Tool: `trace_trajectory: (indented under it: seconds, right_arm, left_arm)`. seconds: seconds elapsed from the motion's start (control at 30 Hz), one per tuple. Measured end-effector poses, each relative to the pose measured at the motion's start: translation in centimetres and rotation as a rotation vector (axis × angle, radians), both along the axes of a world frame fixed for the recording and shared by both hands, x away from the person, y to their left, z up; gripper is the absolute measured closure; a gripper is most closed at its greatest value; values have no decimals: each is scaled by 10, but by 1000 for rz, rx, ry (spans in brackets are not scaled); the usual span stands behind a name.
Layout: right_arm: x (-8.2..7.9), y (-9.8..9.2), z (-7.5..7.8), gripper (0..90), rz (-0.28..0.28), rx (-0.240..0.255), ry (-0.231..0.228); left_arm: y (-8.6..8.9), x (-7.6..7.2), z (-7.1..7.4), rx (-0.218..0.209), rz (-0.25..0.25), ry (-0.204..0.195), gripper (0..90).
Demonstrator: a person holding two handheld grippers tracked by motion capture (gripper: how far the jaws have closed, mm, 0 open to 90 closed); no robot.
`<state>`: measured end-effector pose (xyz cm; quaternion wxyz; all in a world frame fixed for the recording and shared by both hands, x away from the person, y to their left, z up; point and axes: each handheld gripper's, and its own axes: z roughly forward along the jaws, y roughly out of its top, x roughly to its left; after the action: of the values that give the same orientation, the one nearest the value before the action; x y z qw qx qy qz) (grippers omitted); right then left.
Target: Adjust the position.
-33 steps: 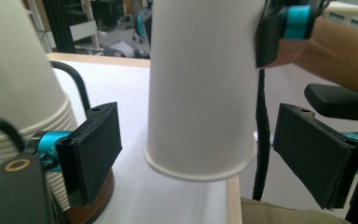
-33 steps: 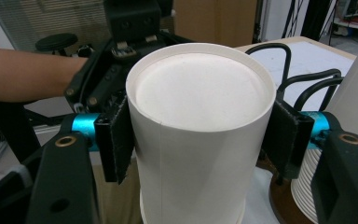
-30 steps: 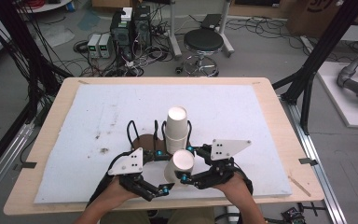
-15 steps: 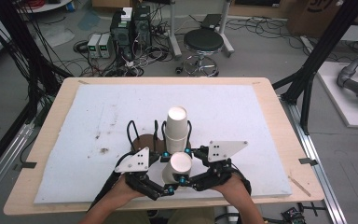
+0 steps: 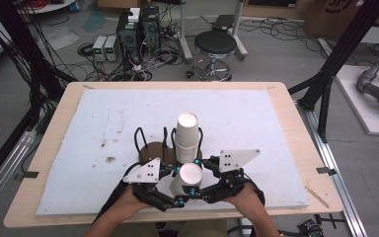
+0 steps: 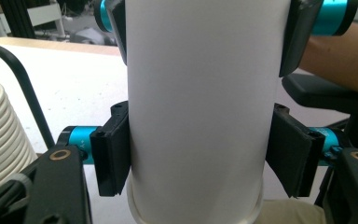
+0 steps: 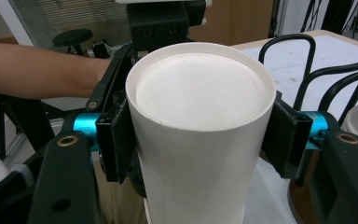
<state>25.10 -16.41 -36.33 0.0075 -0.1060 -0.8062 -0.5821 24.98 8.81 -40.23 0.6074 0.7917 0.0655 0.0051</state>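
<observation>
A white paper cup point(image 5: 188, 178) hangs tilted over the table's front edge, gripped from both sides. My left gripper point(image 5: 176, 187) has just been closing and its pads now press the cup wall point(image 6: 198, 116) near the rim end. My right gripper point(image 5: 200, 178) is shut on the same cup, whose closed base point(image 7: 200, 91) faces that camera. The right gripper's teal-tipped fingers point(image 6: 303, 28) show at the top of the left gripper view. Just behind stands a stack of upturned white cups point(image 5: 187, 134) in a wire holder point(image 5: 150, 150).
The holder's black wire loops point(image 7: 307, 60) rise close beside the held cup, and the stack's side point(image 6: 0, 140) is near the left jaw. A white foam mat point(image 5: 103, 128) covers the wooden table point(image 5: 296, 118). Beyond the table stand a stool point(image 5: 215, 44) and cabled boxes.
The left gripper's jaws have closed from wide open onto the cup. The right gripper has kept its grip, and both hands have stayed in place.
</observation>
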Motion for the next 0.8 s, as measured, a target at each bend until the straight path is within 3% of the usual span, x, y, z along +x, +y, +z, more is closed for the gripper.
trace_trajectory:
  seconds: [0.07, 0.17, 0.2, 0.3, 0.33, 0.53, 0.8]
  right_arm:
    - [0, 1, -1, 339, -5, 4, 18]
    - [0, 2, 0, 190, -48, 6, 46]
    - [0, 3, 1, 191, -52, 3, 48]
    - [-1, 2, 4, 190, -47, 5, 38]
    - [-1, 2, 5, 190, -54, -2, 27]
    - [0, -4, 10, 190, -61, -8, 4]
    - [1, -5, 9, 190, -48, -110, -22]
  left_arm:
    - [1, 0, 2, 18, 2, -3, 317]
    - [3, 0, 6, 46, 8, -15, 319]
    - [3, 0, 6, 46, 8, -15, 321]
    - [5, 1, 13, 115, 9, -23, 326]
    - [5, 1, 13, 115, 9, -23, 326]
    - [6, 2, 25, 244, -2, -52, 326]
    - [2, 5, 32, 397, -20, -66, 326]
